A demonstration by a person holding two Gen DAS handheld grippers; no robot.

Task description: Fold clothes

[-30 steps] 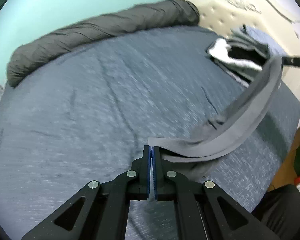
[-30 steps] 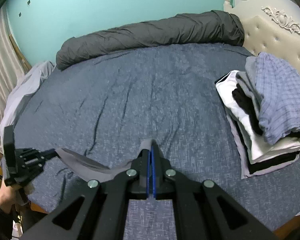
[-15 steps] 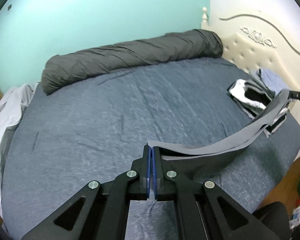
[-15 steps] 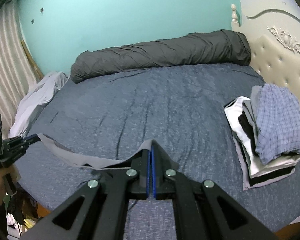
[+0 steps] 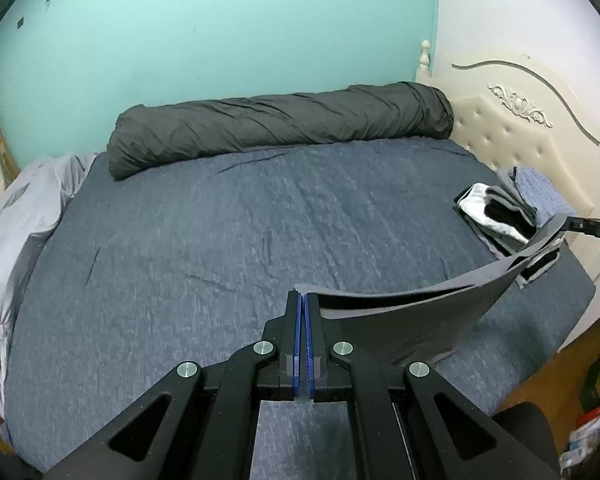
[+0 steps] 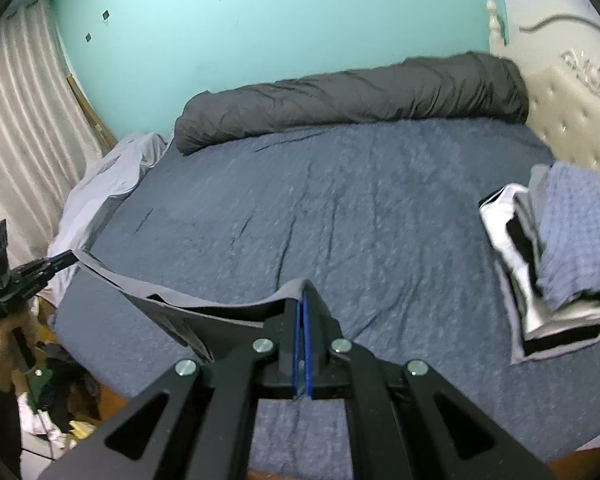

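Left wrist view: grey garment [image 5: 412, 308] is held stretched in the air over the bed's [image 5: 260, 232] near edge, one end pinched in the closed jaws of the left gripper [image 5: 302, 300], the other end clamped by the right gripper [image 6: 302, 300], its jaws pressed together on cloth. A stack of folded clothes [image 6: 556, 256] is seen at the bed's right edge by the headboard. For a clean lay-down, both ends should be kept level and taut, sag removed, and the cloth lowered flat onto bare sheet clear of the stack.

Turquoise wall [image 5: 220, 40]; cream headboard [image 5: 520, 136]
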